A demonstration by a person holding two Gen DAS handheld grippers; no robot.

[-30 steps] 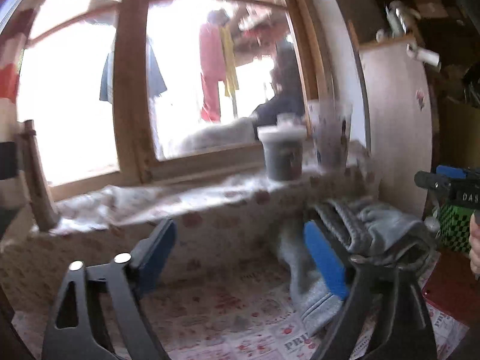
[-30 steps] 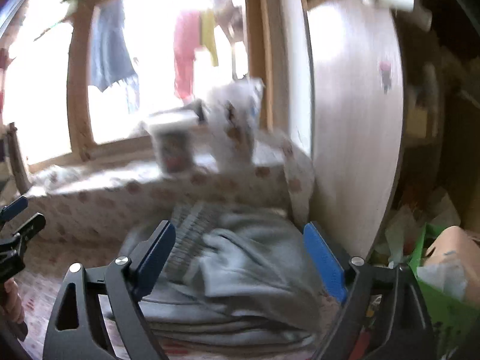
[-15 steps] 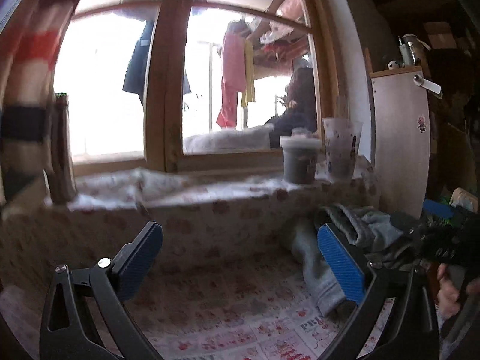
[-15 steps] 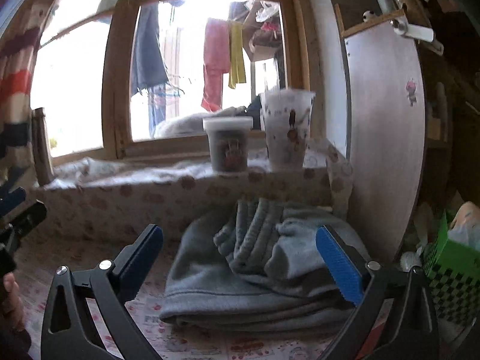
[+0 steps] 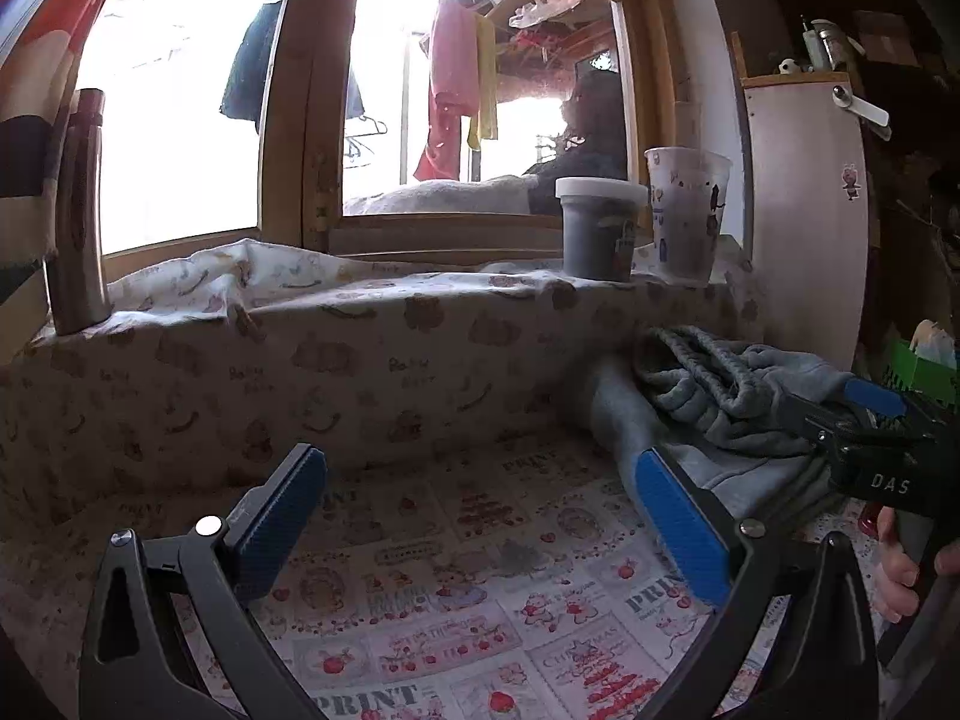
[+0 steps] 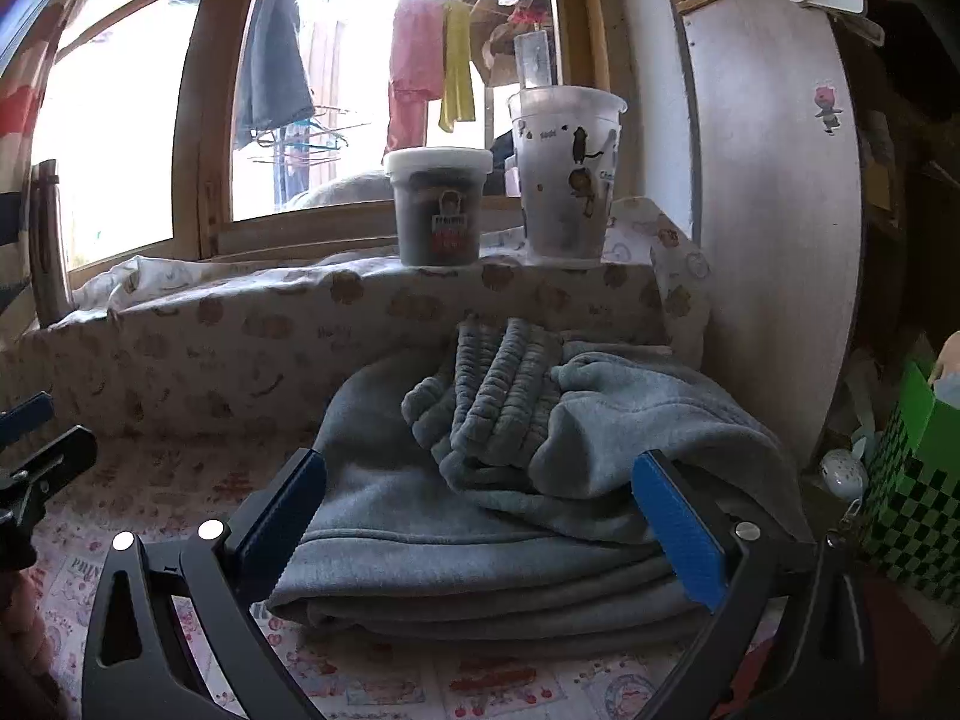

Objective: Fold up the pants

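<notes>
The grey fleece pants (image 6: 510, 480) lie folded in a thick stack on the printed tablecloth (image 6: 420, 684), with the ribbed waistband bunched on top. They also show in the left wrist view (image 5: 720, 414) at the right. My right gripper (image 6: 480, 516) is open and empty, just in front of the stack, its blue pads on either side of the stack's near edge. My left gripper (image 5: 480, 516) is open and empty over bare tablecloth (image 5: 456, 588), left of the pants. The right gripper (image 5: 864, 420) shows at the right edge of the left wrist view.
A cloth-covered window ledge (image 5: 372, 300) runs behind the table. On it stand a grey tub with a white lid (image 6: 441, 210), a printed plastic cup (image 6: 564, 174) and a metal bottle (image 5: 78, 216). A white panel (image 6: 774, 210) and a green checked box (image 6: 912, 480) stand right.
Both grippers have drawn back and steadied; the views are now sharp. The right gripper has settled lower in front of the folded pants. Both stay open and empty.
</notes>
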